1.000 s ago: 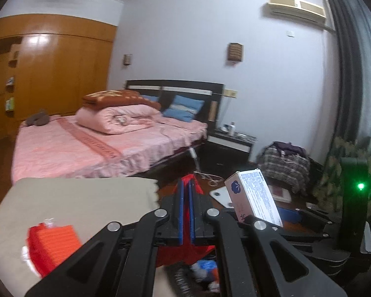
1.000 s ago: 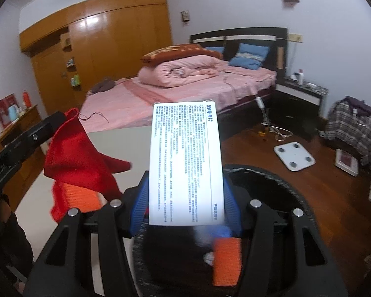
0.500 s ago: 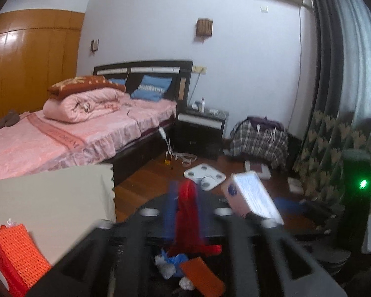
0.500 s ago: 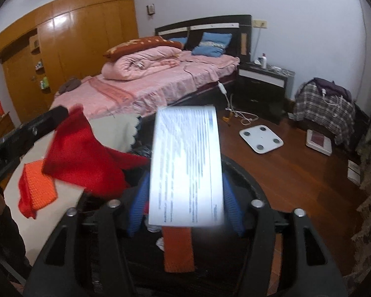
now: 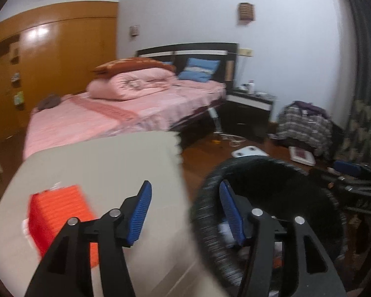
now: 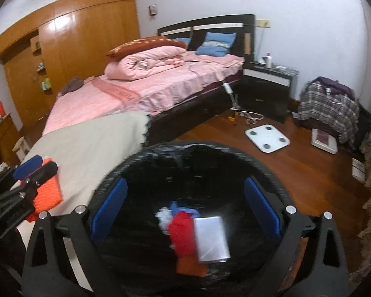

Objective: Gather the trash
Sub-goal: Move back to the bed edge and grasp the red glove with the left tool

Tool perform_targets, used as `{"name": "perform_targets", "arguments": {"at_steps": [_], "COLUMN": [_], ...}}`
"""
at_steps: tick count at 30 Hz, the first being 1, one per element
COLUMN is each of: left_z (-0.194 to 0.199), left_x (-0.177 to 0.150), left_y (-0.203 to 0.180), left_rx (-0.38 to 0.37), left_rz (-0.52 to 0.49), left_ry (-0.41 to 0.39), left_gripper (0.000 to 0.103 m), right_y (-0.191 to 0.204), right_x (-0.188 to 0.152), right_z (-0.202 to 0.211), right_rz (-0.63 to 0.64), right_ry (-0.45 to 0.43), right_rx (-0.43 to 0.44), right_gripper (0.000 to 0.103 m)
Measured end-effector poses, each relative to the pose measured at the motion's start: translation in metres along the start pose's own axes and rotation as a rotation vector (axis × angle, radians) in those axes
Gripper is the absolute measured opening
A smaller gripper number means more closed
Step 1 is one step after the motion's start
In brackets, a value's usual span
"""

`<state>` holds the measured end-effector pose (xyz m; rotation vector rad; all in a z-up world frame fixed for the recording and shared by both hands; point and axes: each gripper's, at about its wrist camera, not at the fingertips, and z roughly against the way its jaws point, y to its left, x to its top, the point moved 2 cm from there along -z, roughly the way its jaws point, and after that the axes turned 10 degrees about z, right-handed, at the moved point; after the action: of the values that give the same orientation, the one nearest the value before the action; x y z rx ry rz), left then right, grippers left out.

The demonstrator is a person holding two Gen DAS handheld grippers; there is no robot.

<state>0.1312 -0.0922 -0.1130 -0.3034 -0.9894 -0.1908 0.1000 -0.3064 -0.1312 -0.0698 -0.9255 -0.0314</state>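
Both grippers stand with their blue pads spread wide and nothing between them: the right gripper [image 6: 185, 205] hangs over the mouth of the black trash bin [image 6: 272, 170], and the left gripper [image 5: 185, 212] straddles the bin's rim and the edge of the beige-covered table [image 5: 106, 158]. The drop step looks finished, since a white printed box [image 6: 211, 238], a red cloth scrap [image 6: 181, 232] and some white and blue wads (too blurred to name) lie at the bottom of the bin. What remains is the orange knitted piece [image 5: 59, 217] on the table, just left of the left gripper's near pad. The next move likely calls for that gripper to swing left, lower over the piece and close on it. It looks soft, ribbed and folded flat, so a pinch at its edge should lift it.
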Motion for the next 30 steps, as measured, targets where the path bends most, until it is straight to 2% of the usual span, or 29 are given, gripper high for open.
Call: {"name": "perform_targets", "arguments": {"at_steps": [8,13,19,30], "left_z": [0.027,0.037,0.040,0.008], "left_x": [-0.014,-0.024,-0.037,-0.048], "left_y": [0.093,0.138,0.164,0.189], "left_rx": [0.228,0.316,0.358,0.353], "left_rz": [0.065,0.128,0.160,0.197], "left_ry": [-0.021,-0.014,0.003,0.069], "left_gripper": [0.057,0.056,0.056,0.056], "right_y": [0.089,0.137,0.173,0.211], "right_x": [0.012,0.018,0.018,0.008], "right_z": [-0.025,-0.034,-0.048,-0.080], "right_rz": [0.077,0.138,0.187,0.246], "right_ry": [-0.002,-0.008,0.003,0.048], "right_rx": [0.151,0.210,0.240,0.251], "right_gripper": [0.094,0.094,0.093,0.093]}}
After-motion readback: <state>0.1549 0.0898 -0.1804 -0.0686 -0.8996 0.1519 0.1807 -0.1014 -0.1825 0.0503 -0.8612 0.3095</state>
